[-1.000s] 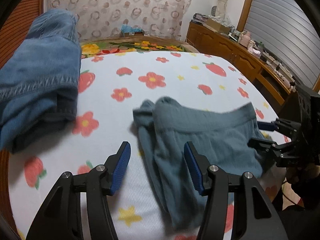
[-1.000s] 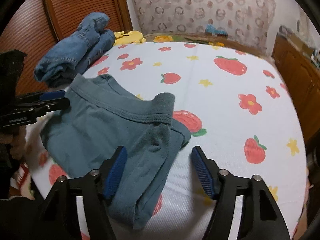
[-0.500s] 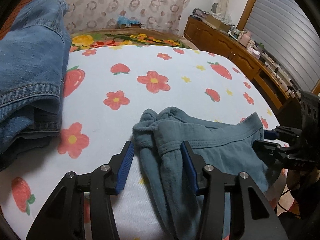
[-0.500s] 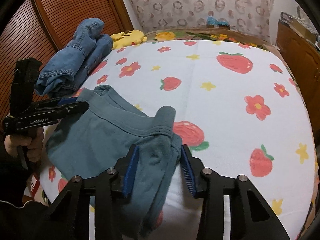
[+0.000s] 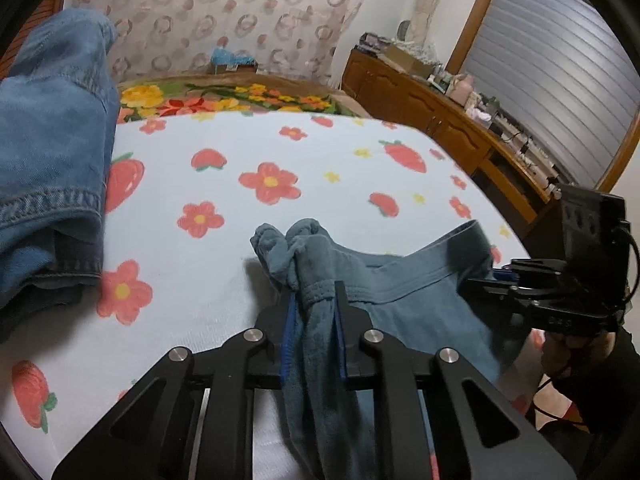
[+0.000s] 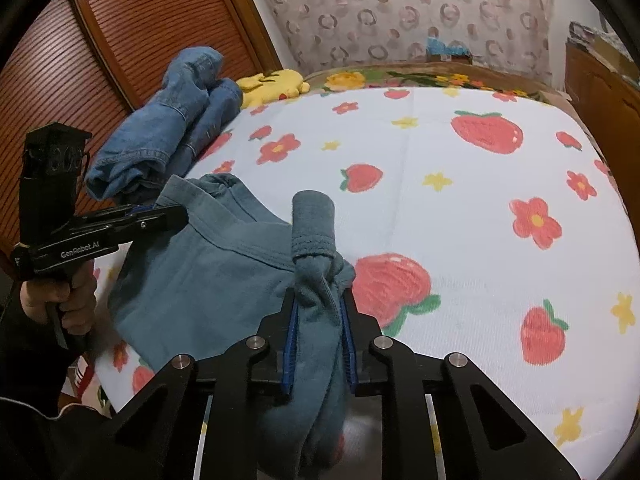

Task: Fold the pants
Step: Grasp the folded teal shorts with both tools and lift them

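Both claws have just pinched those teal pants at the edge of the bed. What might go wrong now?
Both the left gripper and right gripper have just closed on bunched teal pants, so a lift may drag uneven layers. Much cloth hangs over the strawberry sheet edge and could slide off.

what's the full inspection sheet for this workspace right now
surface: bed sheet with strawberry and flower print, mostly bare.
job's things: teal pants bunched at the near edge.
clutter: folded jeans at the side; yellow plush toy behind them.
grippers: left gripper and right gripper have just been closing, each now clamped on a waistband corner.
cables: black cable on the right gripper's body.
surroundings: wooden dresser, patterned curtain, slatted doors.
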{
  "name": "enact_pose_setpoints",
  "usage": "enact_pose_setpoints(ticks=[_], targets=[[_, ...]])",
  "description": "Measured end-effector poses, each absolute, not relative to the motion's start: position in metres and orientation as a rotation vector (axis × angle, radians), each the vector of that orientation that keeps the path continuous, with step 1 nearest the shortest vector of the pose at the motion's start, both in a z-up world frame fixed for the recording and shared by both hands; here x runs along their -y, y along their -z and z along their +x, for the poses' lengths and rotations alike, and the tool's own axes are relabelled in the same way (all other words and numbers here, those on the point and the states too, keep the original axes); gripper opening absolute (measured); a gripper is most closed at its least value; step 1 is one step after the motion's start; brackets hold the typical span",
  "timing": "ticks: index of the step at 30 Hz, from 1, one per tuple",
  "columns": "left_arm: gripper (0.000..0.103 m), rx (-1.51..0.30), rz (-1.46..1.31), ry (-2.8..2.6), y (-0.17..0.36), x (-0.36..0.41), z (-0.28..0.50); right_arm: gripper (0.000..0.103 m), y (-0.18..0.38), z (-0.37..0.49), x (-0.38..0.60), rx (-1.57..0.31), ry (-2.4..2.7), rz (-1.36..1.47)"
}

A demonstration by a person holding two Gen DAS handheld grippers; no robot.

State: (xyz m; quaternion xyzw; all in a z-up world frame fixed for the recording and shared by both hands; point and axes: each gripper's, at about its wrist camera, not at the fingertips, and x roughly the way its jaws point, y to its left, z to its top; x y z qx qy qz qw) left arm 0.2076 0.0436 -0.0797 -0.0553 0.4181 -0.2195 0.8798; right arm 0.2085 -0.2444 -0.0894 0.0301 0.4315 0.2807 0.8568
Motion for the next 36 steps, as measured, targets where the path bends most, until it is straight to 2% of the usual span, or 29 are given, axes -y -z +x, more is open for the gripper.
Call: enact_pose_setpoints(ticks=[25,36], targets=[[0.016,-0.546,-0.071,0.252,-0.045,-0.108,0.200,0.016,-0.009,0.243,0.170,-0.560,-0.736,-0.123],[0.016,-0.495,-0.040,0.129,-0.064,-0.143,0.203,0.016,-0.022,0.275,0.135,-0.488,-0.787,-0.195]])
